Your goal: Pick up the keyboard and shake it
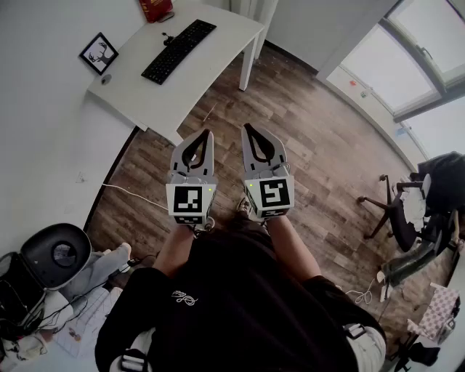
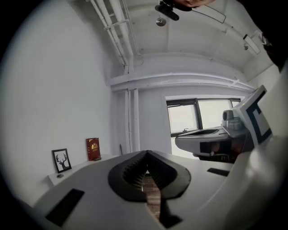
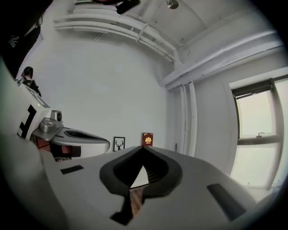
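My left claw [image 1: 208,134] and right claw [image 1: 247,128] are both pressed together and empty, smooth grey shells side by side above a brown wood-plank floor [image 1: 312,152]. Well ahead, the flat black keyboard [image 1: 179,51] lies on a white desk [image 1: 225,36], near a framed deer picture [image 1: 99,53].

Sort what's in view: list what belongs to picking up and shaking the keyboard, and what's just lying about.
For the job: keyboard, the white desk under it, left gripper, right gripper (both jaws shut, empty).

Just lying about: framed deer picture, red book, office chair, white cable on the floor.
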`<state>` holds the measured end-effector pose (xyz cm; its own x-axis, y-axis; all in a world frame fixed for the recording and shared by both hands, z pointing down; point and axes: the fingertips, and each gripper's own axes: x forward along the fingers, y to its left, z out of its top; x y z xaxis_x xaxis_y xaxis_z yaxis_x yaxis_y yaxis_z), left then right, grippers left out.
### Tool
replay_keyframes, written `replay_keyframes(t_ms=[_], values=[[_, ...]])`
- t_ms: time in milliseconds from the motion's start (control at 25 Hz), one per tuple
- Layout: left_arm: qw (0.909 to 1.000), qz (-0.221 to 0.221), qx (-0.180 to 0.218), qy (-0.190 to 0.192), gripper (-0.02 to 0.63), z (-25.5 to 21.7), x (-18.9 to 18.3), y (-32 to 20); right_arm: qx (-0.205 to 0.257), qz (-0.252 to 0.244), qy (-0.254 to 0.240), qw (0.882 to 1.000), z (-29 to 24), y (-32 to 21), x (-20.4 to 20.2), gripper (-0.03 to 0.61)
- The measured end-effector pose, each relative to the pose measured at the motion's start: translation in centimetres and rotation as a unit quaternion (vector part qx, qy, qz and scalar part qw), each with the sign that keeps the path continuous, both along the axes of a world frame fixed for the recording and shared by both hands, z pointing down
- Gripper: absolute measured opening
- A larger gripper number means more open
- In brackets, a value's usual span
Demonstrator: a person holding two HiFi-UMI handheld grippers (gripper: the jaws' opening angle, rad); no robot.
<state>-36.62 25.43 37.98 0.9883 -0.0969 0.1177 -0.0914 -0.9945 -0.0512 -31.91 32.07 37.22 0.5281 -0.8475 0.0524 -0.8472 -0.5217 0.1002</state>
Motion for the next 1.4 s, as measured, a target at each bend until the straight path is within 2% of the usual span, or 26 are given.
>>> replay_keyframes(t_ms=[240,480,680,880,1080,1400], values=[[0.9997,0.011,-0.003,-0.020,0.002,1.4,4.1,2.5,-0.014,-0.003,0.000,1.000,1.1,2.0,3.4,0.021],[0.9983,0.033,0.005,-0.048,0.002,3.3,9.1,5.6,-0.050,-0.026,-0.018,0.998,3.7,4.2,7.1,0.021],[0.9964,0.049,0.009,-0.068,0.003,4.1,12.9,7.7,-0.032,0.001,-0.029,0.999,4.0,7.1,11.3,0.021],[0.9962,0.049,0.009,-0.071,0.002,4.8,16.3,6.1,-0.027,0.002,-0.031,0.999,4.4,5.6,14.5,0.021],[0.9957,0.045,-0.008,-0.080,0.003,6.7,20.6,3.1,-0.047,-0.008,-0.037,0.998,6.3,2.7,18.2,0.021],[0.9959,0.035,-0.032,-0.077,0.002,7.1,30.3,-5.8,-0.088,-0.042,-0.026,0.995,6.7,-6.4,27.4,0.021]])
